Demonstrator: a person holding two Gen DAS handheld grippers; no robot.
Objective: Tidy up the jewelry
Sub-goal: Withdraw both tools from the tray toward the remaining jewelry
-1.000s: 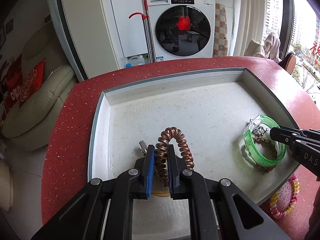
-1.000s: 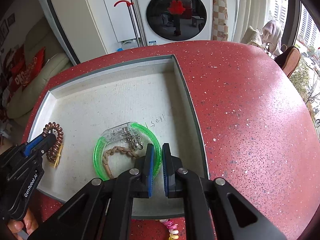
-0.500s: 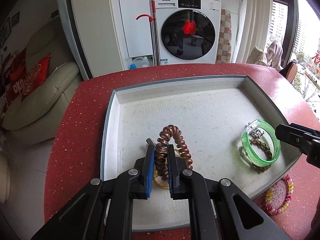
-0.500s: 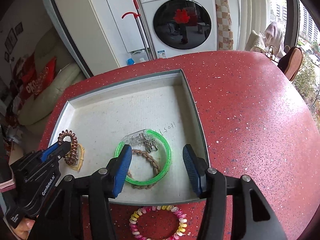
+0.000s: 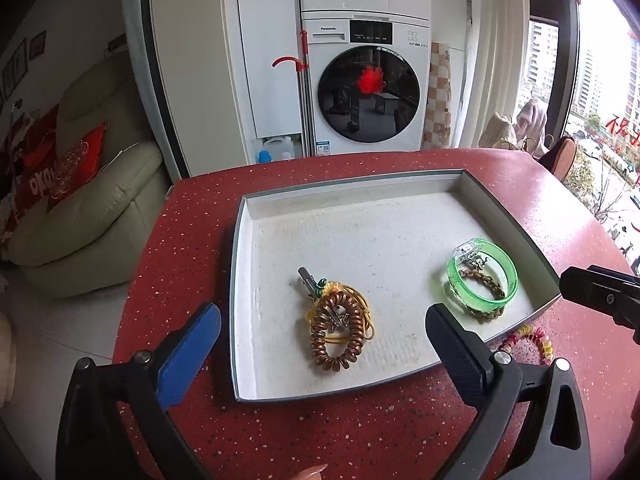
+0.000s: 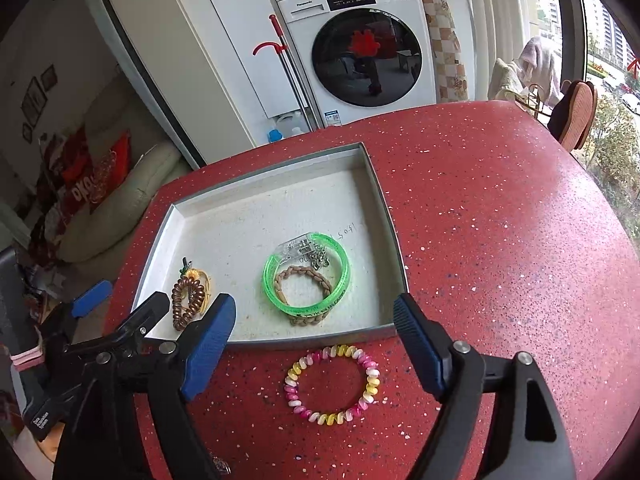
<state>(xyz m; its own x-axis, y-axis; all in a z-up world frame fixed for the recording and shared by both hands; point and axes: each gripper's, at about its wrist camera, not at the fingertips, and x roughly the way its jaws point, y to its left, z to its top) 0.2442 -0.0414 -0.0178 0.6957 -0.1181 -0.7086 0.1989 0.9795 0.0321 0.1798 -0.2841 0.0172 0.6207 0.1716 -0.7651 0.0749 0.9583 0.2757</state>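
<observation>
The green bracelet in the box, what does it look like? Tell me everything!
The green bracelet is a see-through, bright green ring that looks like plastic, with a clear blocky part on its far side and tiny writing on its rim. It lies flat in the right half of the white tray. A tan braided band lies partly inside it, poking out under its near edge, and a small silver chain rests inside too. Nothing is gripping it.

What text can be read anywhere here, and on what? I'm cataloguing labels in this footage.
"Panasonic": on the white front-loading washing machine, beside its dark display.
Handwritten marks on the floor of the white shallow tray: too faint to read.
Print on the green translucent plastic bangle: too small.
White lettering on the red cushion: blurred.
</observation>
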